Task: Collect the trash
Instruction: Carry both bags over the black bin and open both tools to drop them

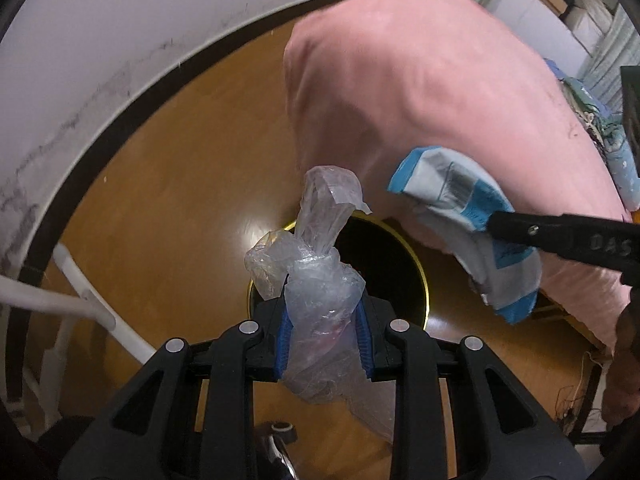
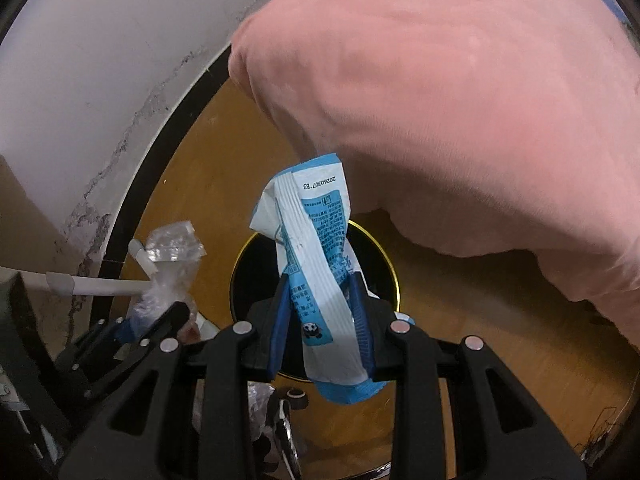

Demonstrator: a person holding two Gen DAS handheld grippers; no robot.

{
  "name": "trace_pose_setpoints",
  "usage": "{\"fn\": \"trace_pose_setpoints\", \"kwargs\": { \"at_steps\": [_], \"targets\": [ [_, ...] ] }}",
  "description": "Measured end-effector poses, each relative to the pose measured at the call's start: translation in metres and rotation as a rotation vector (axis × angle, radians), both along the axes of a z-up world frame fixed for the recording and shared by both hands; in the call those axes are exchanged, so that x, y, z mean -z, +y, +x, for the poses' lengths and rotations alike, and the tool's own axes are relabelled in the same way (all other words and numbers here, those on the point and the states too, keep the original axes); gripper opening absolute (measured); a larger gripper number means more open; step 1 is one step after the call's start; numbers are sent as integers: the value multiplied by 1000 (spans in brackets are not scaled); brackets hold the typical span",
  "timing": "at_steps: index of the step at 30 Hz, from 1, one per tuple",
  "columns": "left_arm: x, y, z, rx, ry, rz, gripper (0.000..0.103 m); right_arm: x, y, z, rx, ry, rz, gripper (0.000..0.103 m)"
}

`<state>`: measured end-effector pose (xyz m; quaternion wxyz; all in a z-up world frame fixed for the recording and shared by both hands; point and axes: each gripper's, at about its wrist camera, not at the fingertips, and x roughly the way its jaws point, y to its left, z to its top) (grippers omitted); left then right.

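Clear plastic bag (image 1: 320, 280) and blue wrapper (image 2: 320, 264) clamped in closed jaws.

- Clear plastic bag (image 1: 320, 280): crumpled and twisted; standing up between the left gripper's (image 1: 323, 332) blue pads; above the bin's near rim
- Blue-and-white wrapper (image 2: 320, 280): creased, printed text and a small panda mark; upright, pinched in the right gripper (image 2: 322, 332)
- Trash bin (image 2: 256, 272): round, dark inside, yellow rim; on the wooden floor below both
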<state>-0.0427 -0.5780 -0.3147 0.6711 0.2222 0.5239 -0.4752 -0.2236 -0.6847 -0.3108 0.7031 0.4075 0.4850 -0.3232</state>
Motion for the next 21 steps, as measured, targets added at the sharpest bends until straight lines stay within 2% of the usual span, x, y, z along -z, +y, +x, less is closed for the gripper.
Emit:
{"fn": "trace_pose_setpoints", "kwargs": {
  "at_steps": [2, 11, 12, 13, 14, 15, 21],
  "targets": [
    [11, -2, 5, -1, 5, 18, 26, 8, -1, -3, 5, 3, 28, 30],
    [12, 0, 4, -2, 42, 15, 27, 20, 4, -6, -14, 28, 69, 30],
    [12, -3, 3, 0, 43, 17, 30, 20, 4, -6, -15, 28, 68, 30],
    [14, -4, 4, 0, 43, 19, 43, 19, 4, -6, -15, 27, 67, 30],
    [14, -5, 5, 0, 41, 21, 49, 20, 3, -2, -15, 26, 68, 30],
    [13, -6, 5, -5, 35, 21, 60, 20, 3, -2, -16, 24, 68, 30],
    [9, -3, 4, -3, 29, 6, 62, 20, 4, -1, -23, 26, 73, 30]
  ]
}}
